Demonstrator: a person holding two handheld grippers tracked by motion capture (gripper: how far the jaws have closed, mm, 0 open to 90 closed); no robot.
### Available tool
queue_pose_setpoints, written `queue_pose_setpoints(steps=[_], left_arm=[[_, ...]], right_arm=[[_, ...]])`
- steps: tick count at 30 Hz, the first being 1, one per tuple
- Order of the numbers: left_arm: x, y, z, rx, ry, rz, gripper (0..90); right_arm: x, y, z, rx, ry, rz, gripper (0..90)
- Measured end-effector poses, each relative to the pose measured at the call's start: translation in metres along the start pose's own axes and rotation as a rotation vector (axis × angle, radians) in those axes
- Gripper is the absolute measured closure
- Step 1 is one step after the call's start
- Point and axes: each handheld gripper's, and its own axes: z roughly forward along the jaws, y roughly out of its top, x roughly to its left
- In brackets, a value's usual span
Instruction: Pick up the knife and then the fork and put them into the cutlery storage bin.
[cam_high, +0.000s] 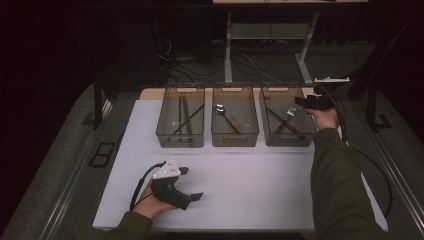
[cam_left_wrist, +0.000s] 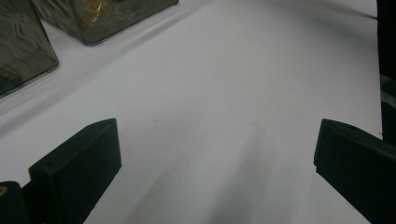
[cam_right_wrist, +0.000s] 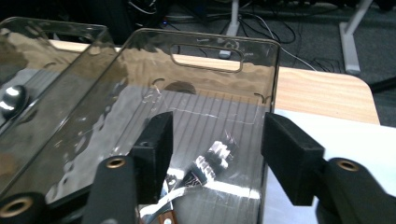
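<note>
Three clear bins stand in a row at the back of the white table (cam_high: 250, 185). In the right bin (cam_high: 288, 144) lie forks (cam_high: 290, 113) with wooden handles. My right gripper (cam_high: 300, 103) hangs over that bin's right side with its jaws open. In the right gripper view a fork (cam_right_wrist: 212, 161) lies in the bin (cam_right_wrist: 205, 39) below the gap of the gripper (cam_right_wrist: 217, 128), touching neither pad. My left gripper (cam_high: 191, 183) rests low at the front left of the table, open and with nothing in it (cam_left_wrist: 215, 140).
The left bin (cam_high: 180, 145) holds chopsticks (cam_high: 182, 117), and the middle bin (cam_high: 235, 142) holds a spoon (cam_high: 220, 108). Cables and desk legs lie on the floor behind the table. White tabletop stretches between the bins and the front edge.
</note>
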Motion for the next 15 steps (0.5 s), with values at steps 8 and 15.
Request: queue_pose_setpoints(steps=[8,15], left_arm=[[0.000,0.001,0.001,0.003,0.001,0.004,0.0],[0.001,0.002,0.001,0.000,0.010,0.005,0.0]], right_arm=[[0.008,-0.001,-0.018,-0.016,0.076,-0.024,34.4],[0.024,-0.001,-0.036,-0.033,0.164,-0.076,24.8]])
